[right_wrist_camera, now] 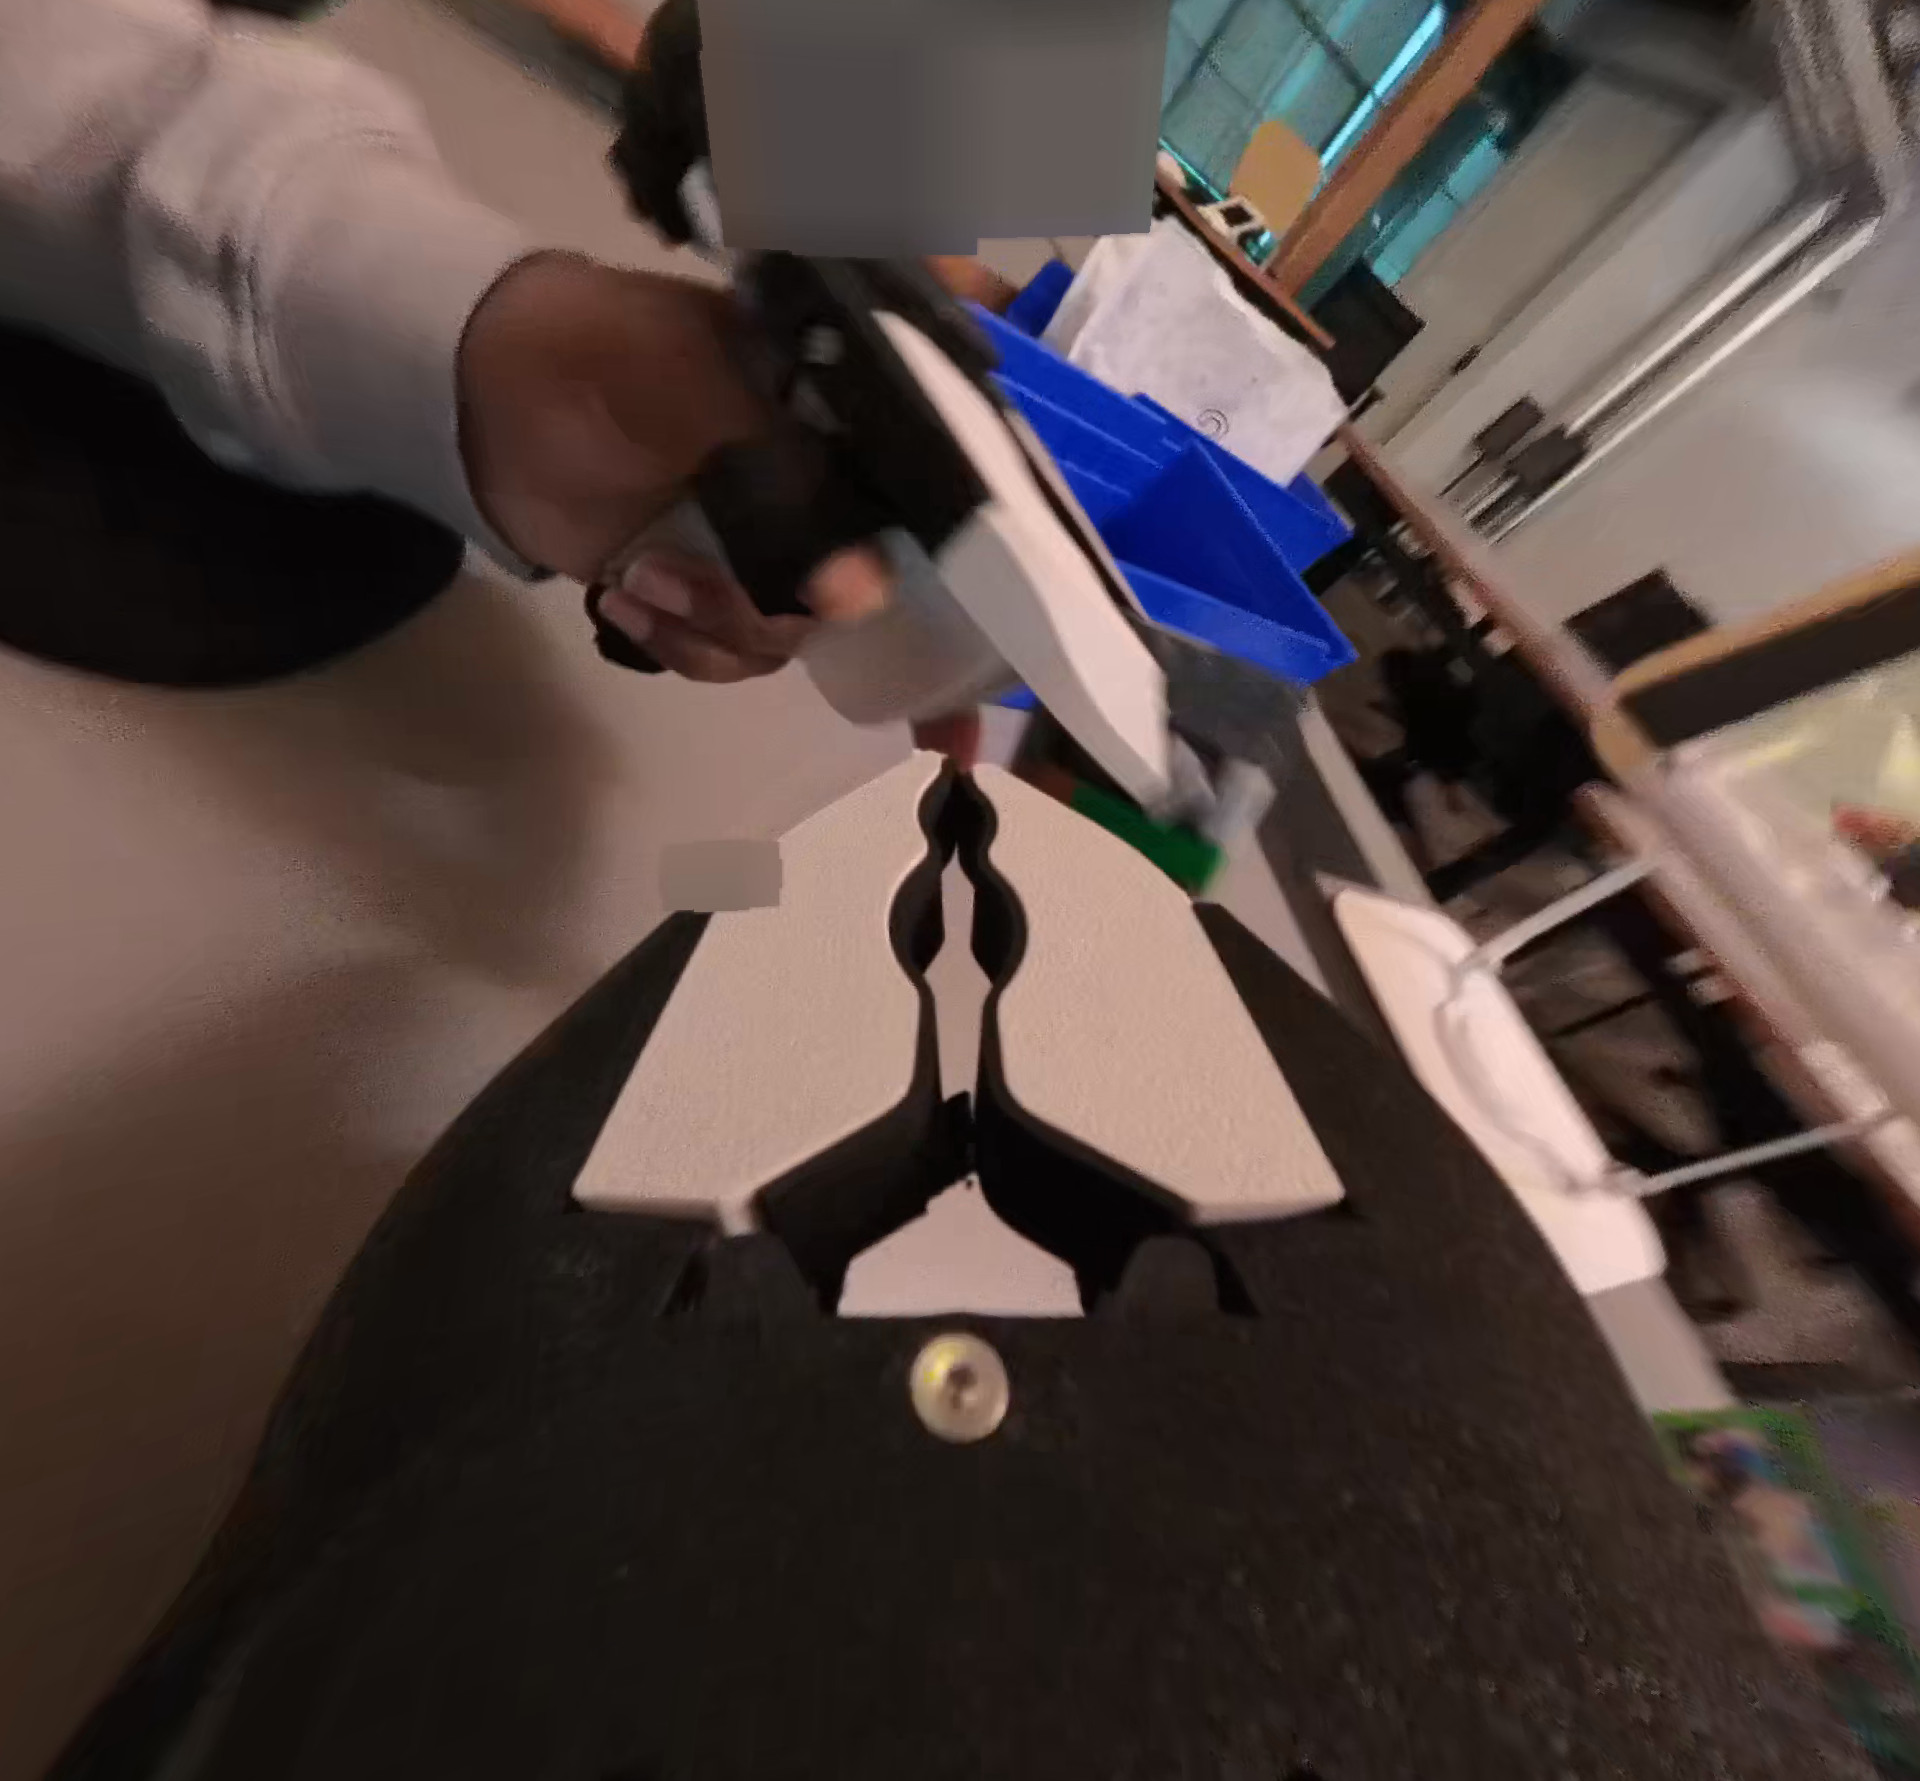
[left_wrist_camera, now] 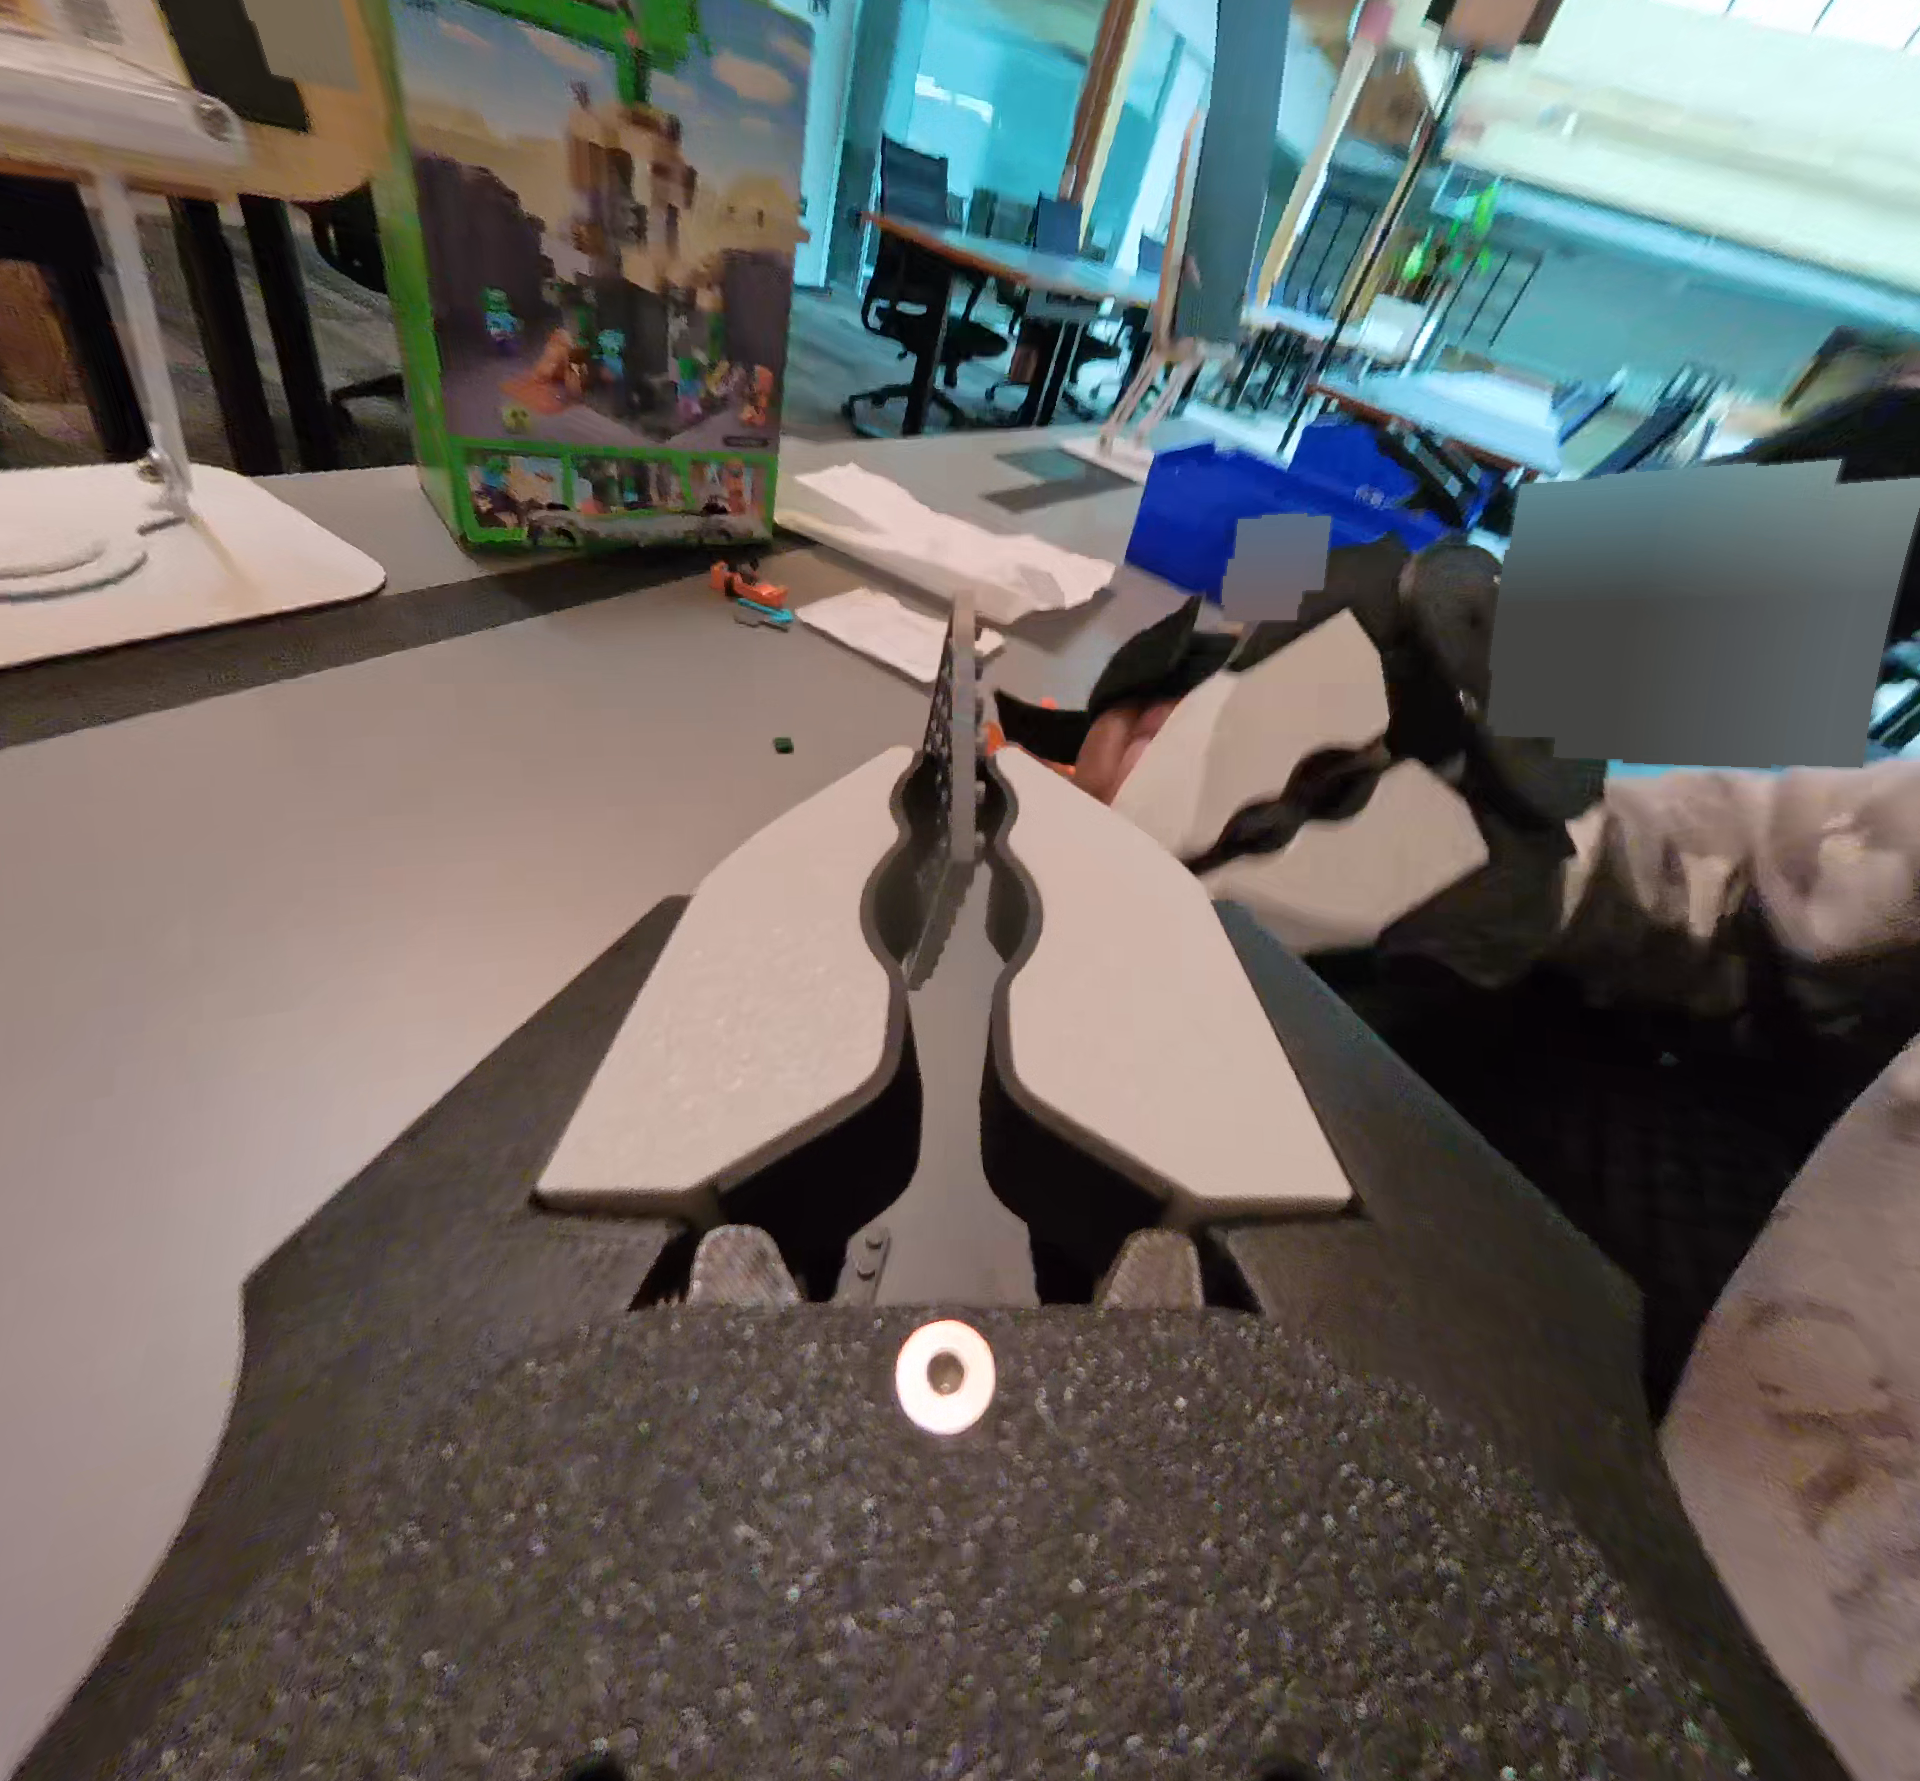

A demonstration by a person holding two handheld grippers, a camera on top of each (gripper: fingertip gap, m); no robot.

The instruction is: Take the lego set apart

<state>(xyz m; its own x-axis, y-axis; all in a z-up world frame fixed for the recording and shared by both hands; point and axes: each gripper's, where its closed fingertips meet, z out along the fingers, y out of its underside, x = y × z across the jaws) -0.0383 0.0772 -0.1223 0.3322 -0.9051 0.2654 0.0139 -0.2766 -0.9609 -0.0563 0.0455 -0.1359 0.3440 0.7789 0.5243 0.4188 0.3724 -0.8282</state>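
My left gripper (left_wrist_camera: 951,775) is shut on a dark grey studded lego plate (left_wrist_camera: 956,692), held edge-on and upright above the grey table (left_wrist_camera: 312,848). A small orange piece (left_wrist_camera: 992,739) shows at the plate's right side. My right gripper (left_wrist_camera: 1132,775) is close on the right, with its tips near the plate. In the right wrist view my right gripper (right_wrist_camera: 951,775) is shut. A small blurred pinkish bit (right_wrist_camera: 954,739) sits just past its tips, and I cannot tell whether it is gripped. The hand-held left gripper (right_wrist_camera: 1153,765) is beyond it, above a green lego piece (right_wrist_camera: 1143,827).
A green lego box (left_wrist_camera: 592,277) stands at the back left. Nearby are white papers (left_wrist_camera: 935,547), a small orange and teal lego model (left_wrist_camera: 748,593) and a tiny dark stud (left_wrist_camera: 782,745). Blue bins (left_wrist_camera: 1299,505) stand at the back right. A white stand base (left_wrist_camera: 156,547) is at the far left. The left gripper's tips are roughly 4 cm from the right gripper's.
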